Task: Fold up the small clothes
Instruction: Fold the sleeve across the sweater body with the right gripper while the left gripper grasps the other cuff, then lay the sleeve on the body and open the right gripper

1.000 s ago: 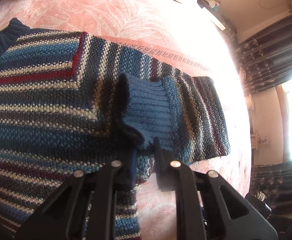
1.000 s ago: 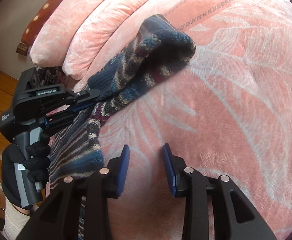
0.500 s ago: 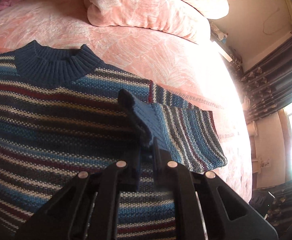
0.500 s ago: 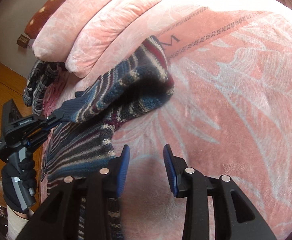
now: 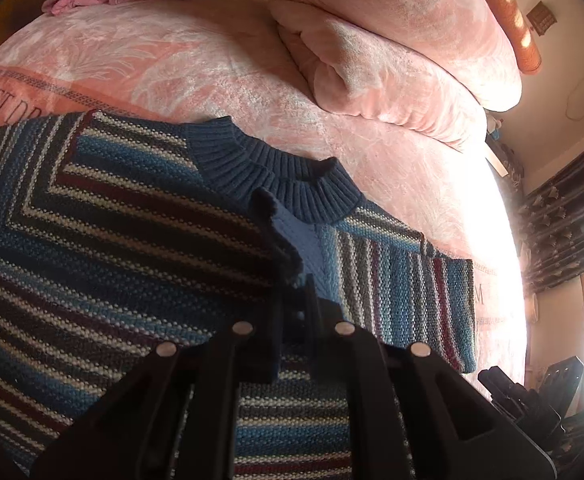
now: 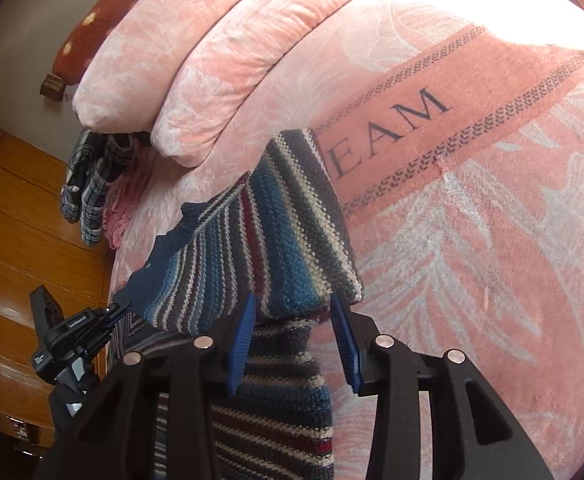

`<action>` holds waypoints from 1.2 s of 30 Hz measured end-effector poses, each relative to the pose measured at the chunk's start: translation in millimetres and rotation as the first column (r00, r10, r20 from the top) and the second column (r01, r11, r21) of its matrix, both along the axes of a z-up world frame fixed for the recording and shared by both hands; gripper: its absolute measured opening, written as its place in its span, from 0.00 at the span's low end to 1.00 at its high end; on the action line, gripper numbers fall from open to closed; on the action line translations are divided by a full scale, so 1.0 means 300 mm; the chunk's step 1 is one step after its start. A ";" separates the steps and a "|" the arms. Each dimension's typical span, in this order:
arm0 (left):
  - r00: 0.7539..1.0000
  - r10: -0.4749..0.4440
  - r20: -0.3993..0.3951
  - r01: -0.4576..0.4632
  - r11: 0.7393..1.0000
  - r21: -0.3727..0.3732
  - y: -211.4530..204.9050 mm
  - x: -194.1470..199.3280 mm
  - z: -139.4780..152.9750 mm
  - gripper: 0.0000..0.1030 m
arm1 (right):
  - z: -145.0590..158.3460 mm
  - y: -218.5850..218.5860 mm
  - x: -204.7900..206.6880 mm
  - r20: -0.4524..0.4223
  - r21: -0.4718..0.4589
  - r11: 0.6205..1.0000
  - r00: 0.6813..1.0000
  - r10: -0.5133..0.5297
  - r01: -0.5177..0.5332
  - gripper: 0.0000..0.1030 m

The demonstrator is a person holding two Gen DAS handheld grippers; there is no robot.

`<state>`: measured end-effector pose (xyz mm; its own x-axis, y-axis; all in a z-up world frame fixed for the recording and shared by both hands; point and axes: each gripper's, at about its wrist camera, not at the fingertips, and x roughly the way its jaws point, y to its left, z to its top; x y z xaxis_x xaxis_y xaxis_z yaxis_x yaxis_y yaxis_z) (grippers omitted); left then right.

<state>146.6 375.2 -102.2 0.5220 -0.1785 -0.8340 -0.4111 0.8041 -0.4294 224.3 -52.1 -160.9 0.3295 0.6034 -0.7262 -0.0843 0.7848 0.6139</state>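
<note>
Over the last second I have carried the ribbed blue cuff (image 5: 304,248) of the striped knitted sweater (image 5: 123,264) inward; my left gripper (image 5: 298,308), clamped on it, now holds it just below the ribbed collar, so this sleeve fold looks nearly laid. My right gripper (image 6: 292,336) hangs with its jaws apart over the folded sleeve edge, near the pink bed's (image 6: 472,260) lettered band.
</note>
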 end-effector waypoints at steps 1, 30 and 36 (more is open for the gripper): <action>1.000 0.010 0.000 -0.010 1.000 0.000 0.024 -0.010 -0.002 0.07 | 0.002 0.022 0.006 0.005 -0.011 1.000 1.000 0.011 -0.011 0.39; 0.995 -0.098 0.022 0.096 0.994 0.056 0.029 -0.051 -0.015 0.57 | 0.047 0.454 -0.012 0.005 -0.232 0.940 0.966 0.259 -0.251 0.41; 0.988 -0.106 -0.113 0.113 0.992 0.057 0.009 -0.034 -0.186 0.59 | -0.073 0.523 -0.001 -0.072 -0.358 0.894 0.962 0.263 -0.271 0.40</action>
